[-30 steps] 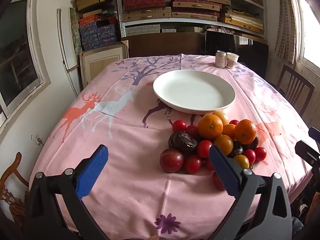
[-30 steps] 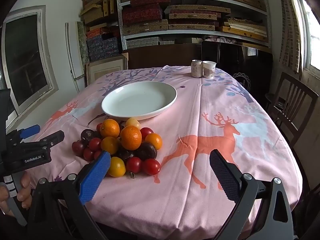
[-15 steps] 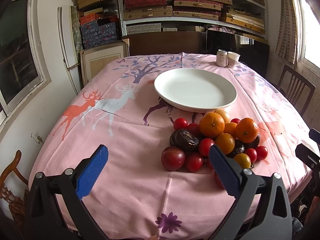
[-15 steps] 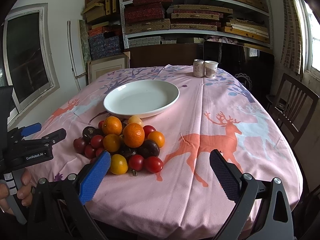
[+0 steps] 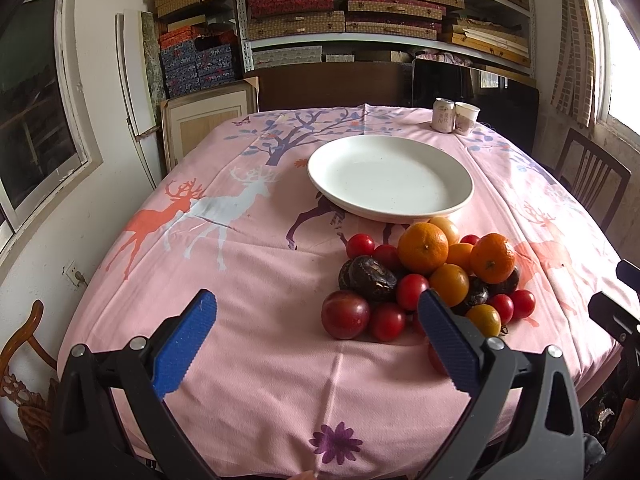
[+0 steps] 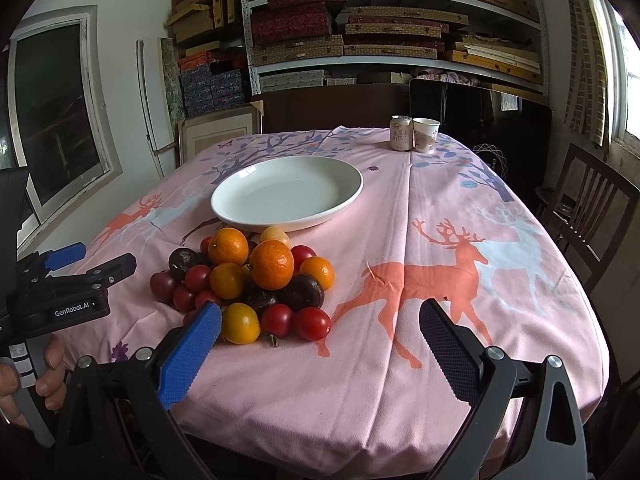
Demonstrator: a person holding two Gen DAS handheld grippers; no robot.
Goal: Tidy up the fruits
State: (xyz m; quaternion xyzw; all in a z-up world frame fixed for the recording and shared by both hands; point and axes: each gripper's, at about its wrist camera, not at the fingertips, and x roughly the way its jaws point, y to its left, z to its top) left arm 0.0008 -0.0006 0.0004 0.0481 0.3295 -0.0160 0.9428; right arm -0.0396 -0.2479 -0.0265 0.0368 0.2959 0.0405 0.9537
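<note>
A pile of fruit (image 5: 432, 276) lies on the pink deer tablecloth: oranges (image 5: 423, 248), small red tomatoes, dark passion fruits (image 5: 372, 278) and a red plum (image 5: 345, 314). The pile also shows in the right wrist view (image 6: 256, 280). An empty white plate (image 5: 390, 178) stands just behind the pile; it also shows in the right wrist view (image 6: 286, 192). My left gripper (image 5: 316, 336) is open and empty, hovering near the table's front edge left of the pile. My right gripper (image 6: 320, 344) is open and empty, in front of the pile and to its right.
A drink can (image 5: 443, 115) and a paper cup (image 5: 466, 118) stand at the table's far edge. A wooden chair (image 6: 588, 208) is to the right. Shelves of boxes (image 5: 380, 12) fill the back wall. The left gripper's body (image 6: 68, 292) shows in the right wrist view.
Both grippers have drifted slightly forward toward the fruit pile. Jaws stay open; no fruit has moved.
</note>
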